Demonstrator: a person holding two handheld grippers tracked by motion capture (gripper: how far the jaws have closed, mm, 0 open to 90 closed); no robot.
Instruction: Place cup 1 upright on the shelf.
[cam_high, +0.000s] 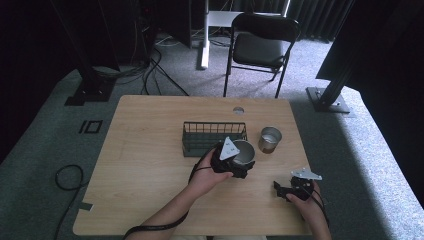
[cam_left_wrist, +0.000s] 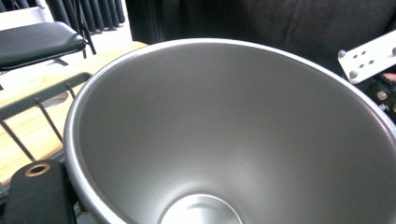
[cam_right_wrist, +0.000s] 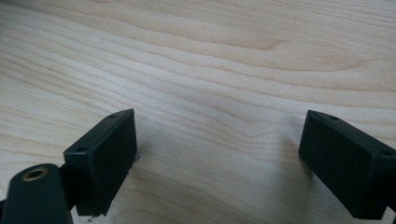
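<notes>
High view: At a wooden table (cam_high: 150, 150), the left gripper (cam_high: 235, 161) grasps a steel cup (cam_high: 244, 152) just in front of a wire basket (cam_high: 214, 136). A second cup (cam_high: 270, 139) stands upright at about three o'clock from the basket, close beside it but apart. The right gripper (cam_high: 290, 189) rests low near the table's front edge, at roughly five o'clock from the held cup and well apart from it. A chair (cam_high: 260, 45) stands beyond the table.

Left gripper view: The cup (cam_left_wrist: 224, 135) is tilted with its mouth toward the camera: a plain, brushed-metal interior, tapering to a flat round bottom, empty and dry by the look of it. One black jaw sits at seven o'clock against the rim, so the grip appears to be on the cup's wall. Basket wires (cam_left_wrist: 42, 107) run at nine o'clock, the chair (cam_left_wrist: 37, 42) at eleven.

Right gripper view: The right gripper (cam_right_wrist: 219, 158) is released, its two jaws spread wide over bare wood (cam_right_wrist: 210, 56) with nothing between them.

The step in hand looks like carrying the cup toward the basket. The next move would call for lifting it clear of the basket's near wall, then lowering it inside before letting go. The smooth metal could slip in a wall grip.
</notes>
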